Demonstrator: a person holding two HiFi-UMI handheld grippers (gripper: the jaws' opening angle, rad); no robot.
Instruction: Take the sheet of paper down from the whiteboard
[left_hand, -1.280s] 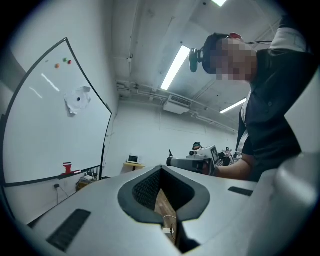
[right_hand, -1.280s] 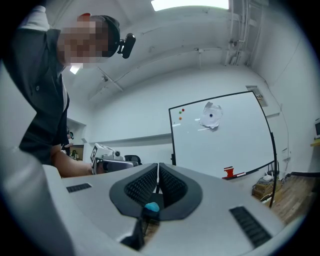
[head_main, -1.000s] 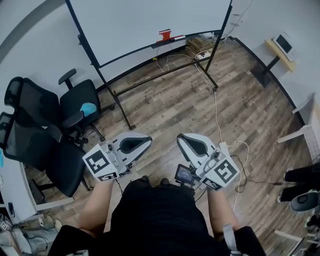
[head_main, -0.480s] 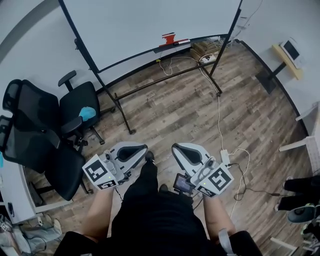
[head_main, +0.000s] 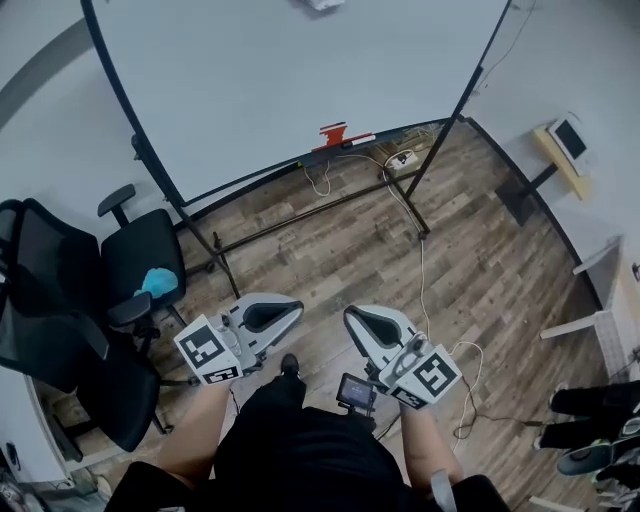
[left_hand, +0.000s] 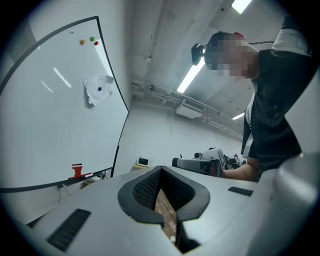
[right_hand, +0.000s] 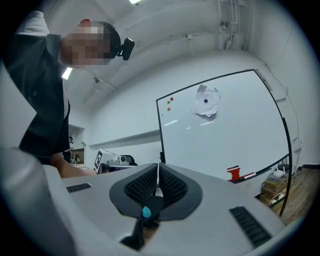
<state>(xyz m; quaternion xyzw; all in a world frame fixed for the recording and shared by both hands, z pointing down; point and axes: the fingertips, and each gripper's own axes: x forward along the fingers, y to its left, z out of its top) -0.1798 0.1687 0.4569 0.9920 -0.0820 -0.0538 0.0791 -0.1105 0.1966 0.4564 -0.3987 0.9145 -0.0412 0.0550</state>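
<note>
High above and well ahead of both claws, the crumpled sheet of paper (right_hand: 210, 111) hangs on the whiteboard (head_main: 300, 90), pinned by a small dark magnet (left_hand: 99, 89). The left gripper (head_main: 292, 305) and right gripper (head_main: 350, 316) sit level at waist height with jaws together and empty, likely just carried for the approach.

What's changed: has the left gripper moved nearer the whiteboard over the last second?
Yes. In the head view the left gripper has closed toward the whiteboard; its marker tray sits nearer ahead.
</note>
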